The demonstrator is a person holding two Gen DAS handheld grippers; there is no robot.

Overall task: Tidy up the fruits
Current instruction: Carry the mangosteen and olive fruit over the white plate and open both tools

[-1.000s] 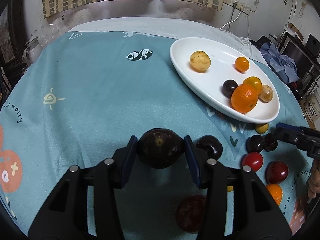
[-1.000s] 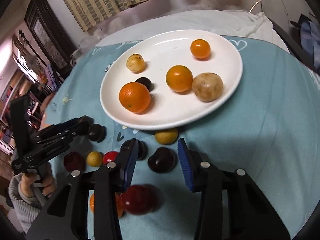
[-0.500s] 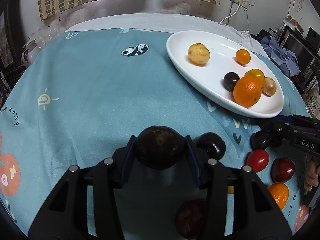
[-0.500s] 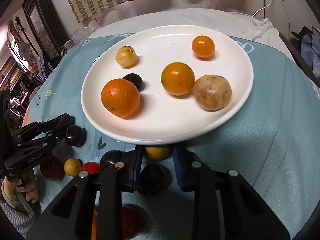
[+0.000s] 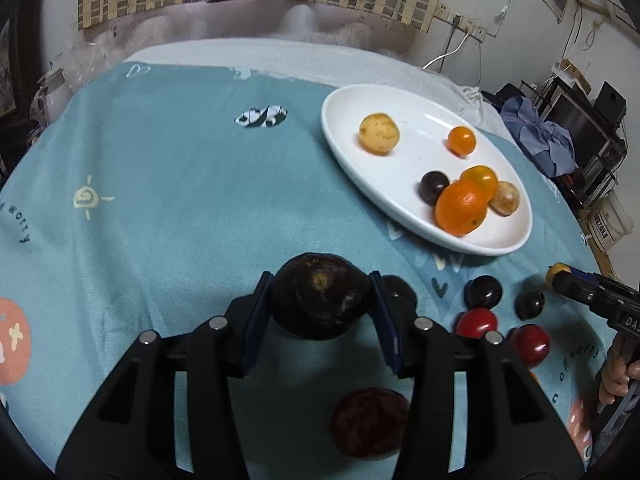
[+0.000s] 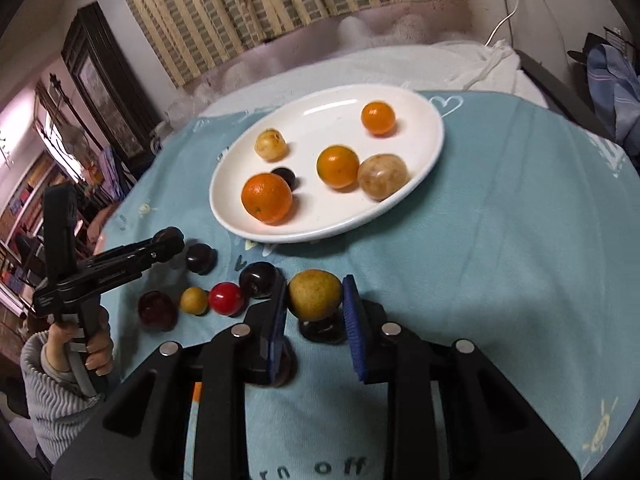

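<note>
Your left gripper [image 5: 322, 308] is clamped on a big dark brown fruit [image 5: 320, 300], both blue pads pressed to its sides, held over the teal tablecloth [image 5: 180, 200]. Your right gripper [image 6: 314, 312] is closed on a small yellow-green fruit [image 6: 315, 294], pads tight on both flanks, lifted just above a dark plum [image 6: 322, 330] that sits under it on the cloth. White plate [image 6: 400, 208] lies ahead of both grippers and holds six fruits: large orange [image 6: 266, 197], dark plum behind it and touching, medium orange [image 6: 338, 166], tan round fruit [image 6: 383, 176] touching that one, small orange [image 6: 378, 118] at the far side, pale yellow fruit [image 6: 271, 144]. Loose on the cloth between the plate and your grippers: red cherry tomato [image 6: 226, 298], small yellow fruit [image 6: 194, 300], dark red plum [image 6: 157, 309], two dark plums [image 6: 259, 276]. Your left hand [image 6: 80, 344] in a grey sleeve grips the left handle
</note>
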